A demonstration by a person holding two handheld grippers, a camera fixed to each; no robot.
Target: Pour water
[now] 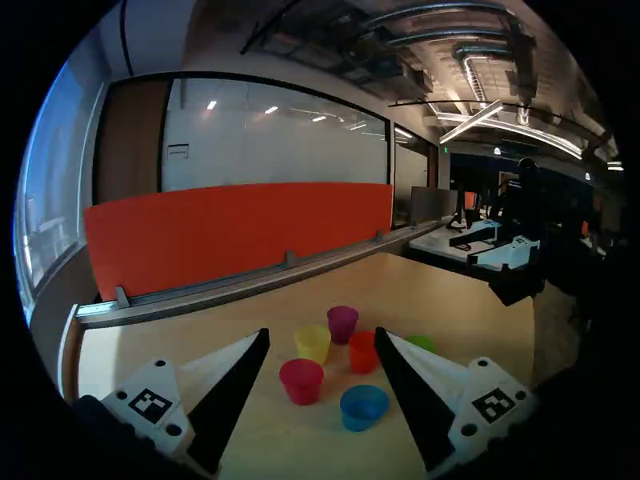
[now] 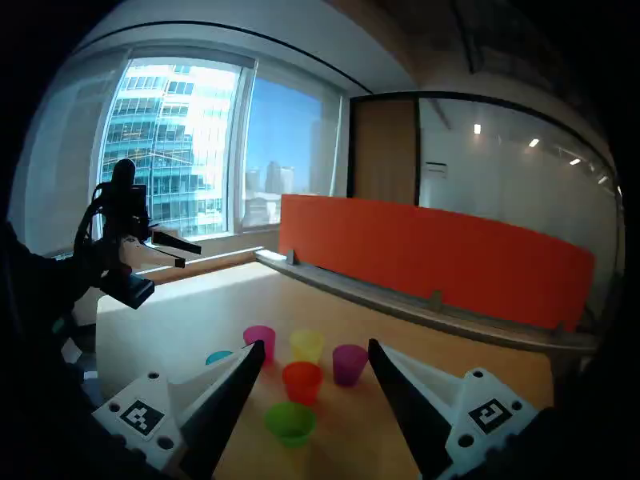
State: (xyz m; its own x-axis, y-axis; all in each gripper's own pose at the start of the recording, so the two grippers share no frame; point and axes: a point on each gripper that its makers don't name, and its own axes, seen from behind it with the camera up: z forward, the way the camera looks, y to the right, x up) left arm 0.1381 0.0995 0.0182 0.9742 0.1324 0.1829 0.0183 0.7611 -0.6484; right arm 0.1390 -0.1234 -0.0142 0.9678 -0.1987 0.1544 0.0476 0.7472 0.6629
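I am holding left tool (image 1: 321,331) released over bench (image 1: 448,296); red cup (image 1: 302,380) and blue cup (image 1: 364,406) standing ahead between its fingers. My right tool (image 2: 315,343) also released, green cup (image 2: 290,422) sitting between its fingers.

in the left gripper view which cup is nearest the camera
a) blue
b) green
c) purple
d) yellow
a: the blue cup sits lowest in that view, in front of the pink cup and the orange cup.
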